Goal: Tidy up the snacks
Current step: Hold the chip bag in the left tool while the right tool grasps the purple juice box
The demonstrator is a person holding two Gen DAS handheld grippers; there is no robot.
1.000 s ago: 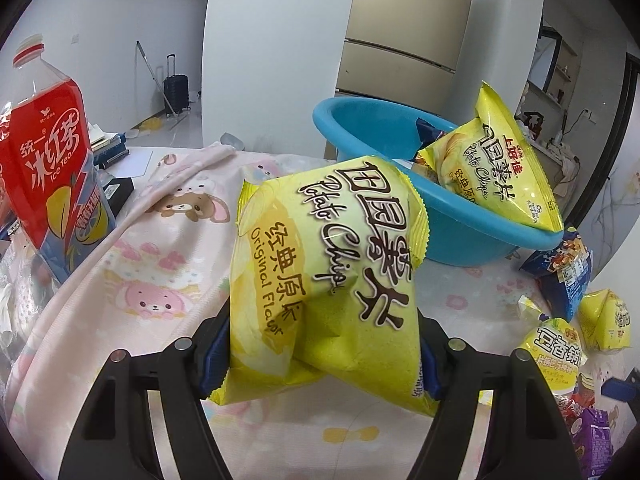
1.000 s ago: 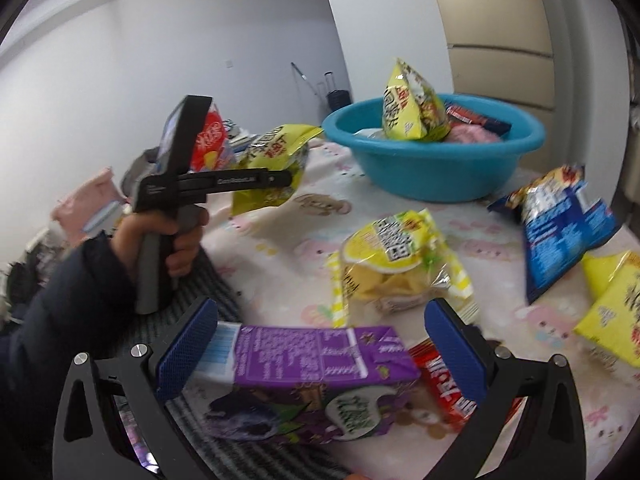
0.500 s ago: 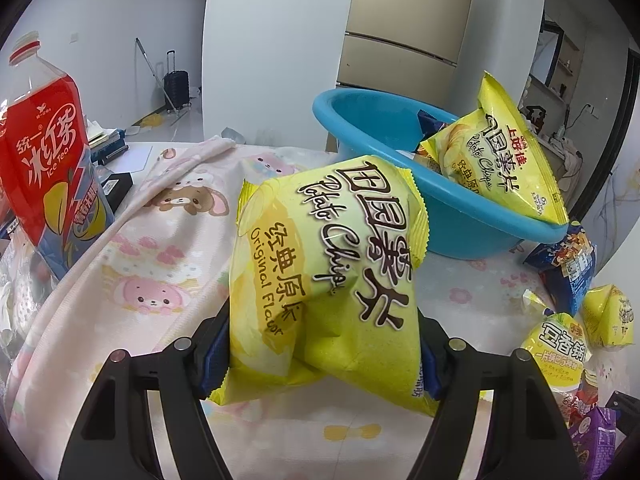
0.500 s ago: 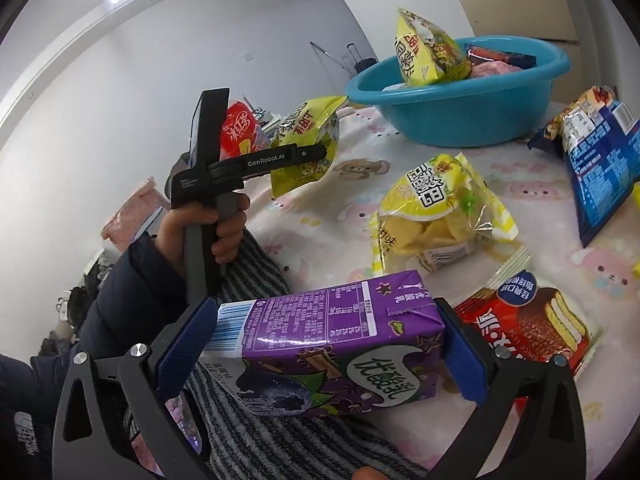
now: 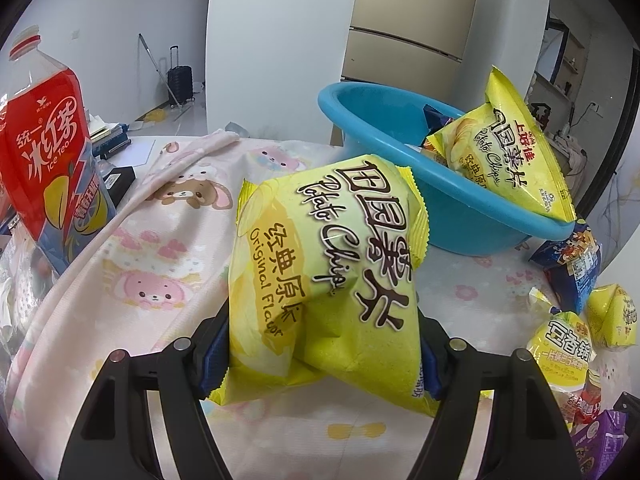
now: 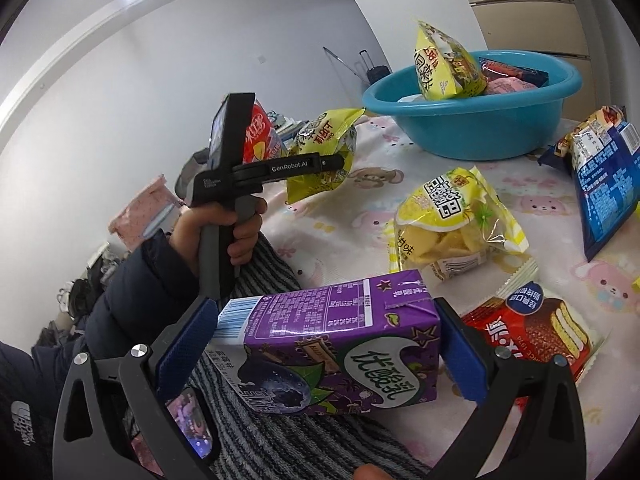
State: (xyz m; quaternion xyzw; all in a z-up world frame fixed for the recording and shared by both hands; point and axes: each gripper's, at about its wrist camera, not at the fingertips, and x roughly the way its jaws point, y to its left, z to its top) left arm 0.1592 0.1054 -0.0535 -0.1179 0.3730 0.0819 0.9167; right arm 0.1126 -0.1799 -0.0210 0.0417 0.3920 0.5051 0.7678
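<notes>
**Two snacks gripped above the worktop**

While the left tongs (image 5: 324, 356) clamp a yellow potato chip bag (image 5: 324, 272) between their blue pads, the bag stands upright above the cloth, clear of the surface. The right tongs (image 6: 320, 348) grip a purple drink carton (image 6: 336, 344) by its two ends, lying crosswise between the pads. Beyond the carton lie a red pie packet (image 6: 532, 332), a clear bag of yellow crisps (image 6: 452, 224) and a blue packet (image 6: 604, 188). A blue basin (image 5: 404, 152) farther back holds another yellow chip bag (image 5: 508, 156). The worktop (image 5: 132, 264) wears a pink cartoon-animal cloth; a red iced tea bottle (image 5: 48, 160) stands at its left edge. Behind are white walls, a beige refrigerator (image 5: 412, 20) and a dark suitcase (image 5: 179, 80).
</notes>
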